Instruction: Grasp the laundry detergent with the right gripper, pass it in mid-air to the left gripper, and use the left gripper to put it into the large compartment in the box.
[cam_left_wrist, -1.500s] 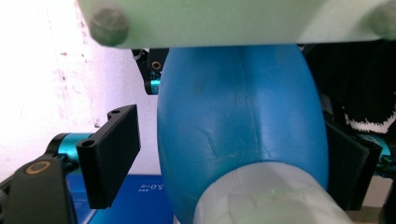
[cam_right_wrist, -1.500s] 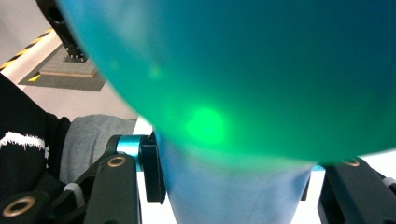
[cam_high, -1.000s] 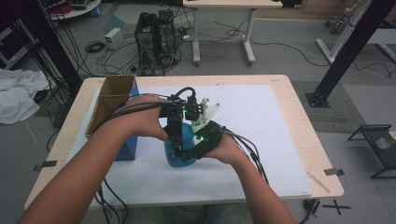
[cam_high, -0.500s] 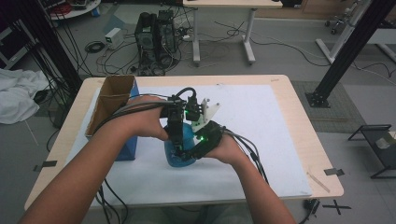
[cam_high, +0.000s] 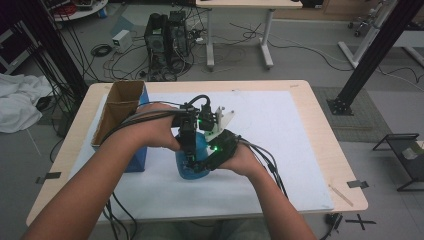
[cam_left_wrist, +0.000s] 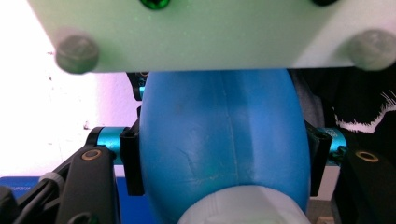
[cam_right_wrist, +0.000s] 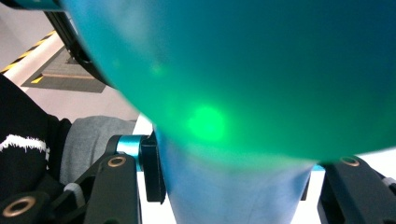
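A blue plastic bottle (cam_high: 192, 169) stands on the white sheet, held between both hands. My left gripper (cam_high: 191, 156) comes at it from above. In the left gripper view its pads (cam_left_wrist: 131, 158) press on both sides of the bottle's blue body (cam_left_wrist: 219, 135), above a white cap (cam_left_wrist: 238, 211). These jaws have just been closing with the bottle between them. My right gripper (cam_high: 204, 164) reaches in from the right. Its jaws (cam_right_wrist: 233, 186) are shut on a narrower part of the bottle (cam_right_wrist: 243, 70), and a green light spot glows on the blue surface.
An open cardboard box (cam_high: 120, 107) with a blue side stands at the table's left. The white sheet (cam_high: 285, 135) covers most of the wooden table (cam_high: 330, 150). Cables trail from both grippers toward the near edge. Computer towers (cam_high: 167, 42) stand on the floor beyond.
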